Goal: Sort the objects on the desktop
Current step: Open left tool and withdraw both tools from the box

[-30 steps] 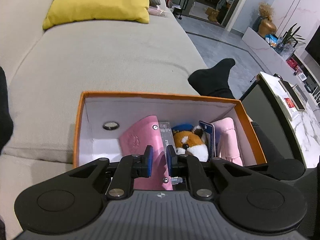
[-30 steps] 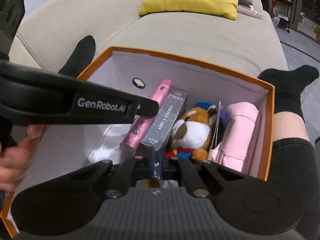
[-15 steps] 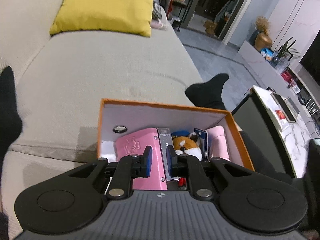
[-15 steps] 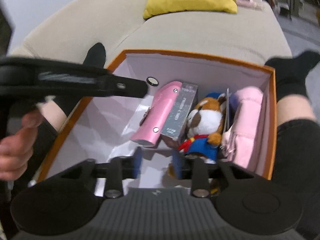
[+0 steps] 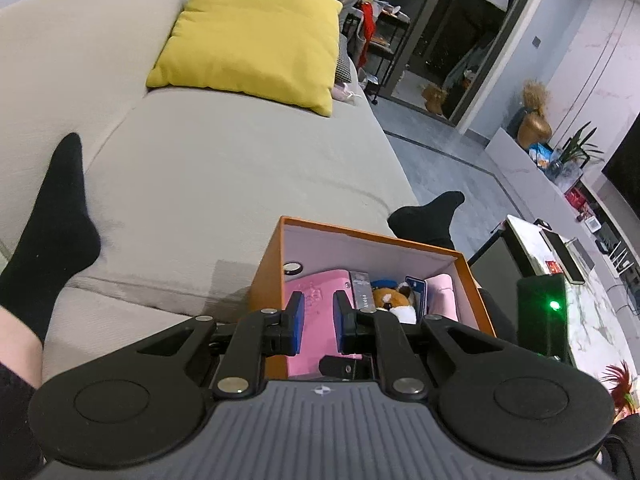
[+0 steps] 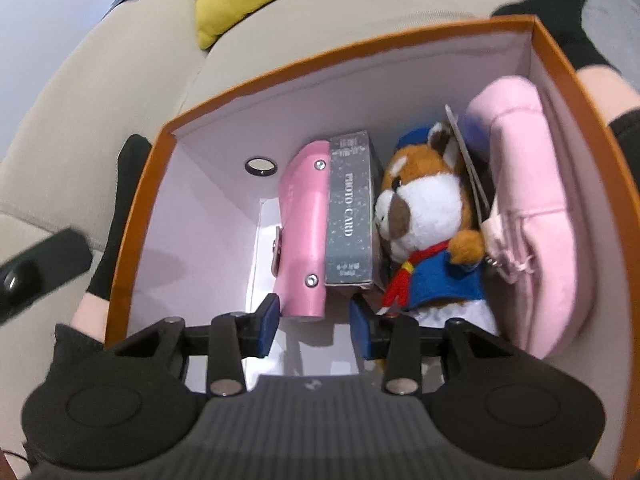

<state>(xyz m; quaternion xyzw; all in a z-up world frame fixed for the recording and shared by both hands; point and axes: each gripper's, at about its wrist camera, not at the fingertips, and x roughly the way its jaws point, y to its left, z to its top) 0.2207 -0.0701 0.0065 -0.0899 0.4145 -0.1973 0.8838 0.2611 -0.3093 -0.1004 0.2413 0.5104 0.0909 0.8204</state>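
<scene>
Filling the rigid orange box (image 6: 576,92): fuzzy plush fox (image 6: 424,216), slim pink case (image 6: 304,232).

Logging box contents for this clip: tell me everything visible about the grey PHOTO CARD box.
The PHOTO CARD box is a slim grey speckled carton, seemingly cardboard, with white lettering along its side. It looks closed. It stands on edge inside the orange box, wedged between the pink case on its left and the plush dog on its right, seemingly touching both. Nothing grips it.

A black gripper part (image 6: 40,272) is blurring at the left edge of the right wrist view; the pink pouch (image 5: 320,300) is hiding behind blue pads.
</scene>
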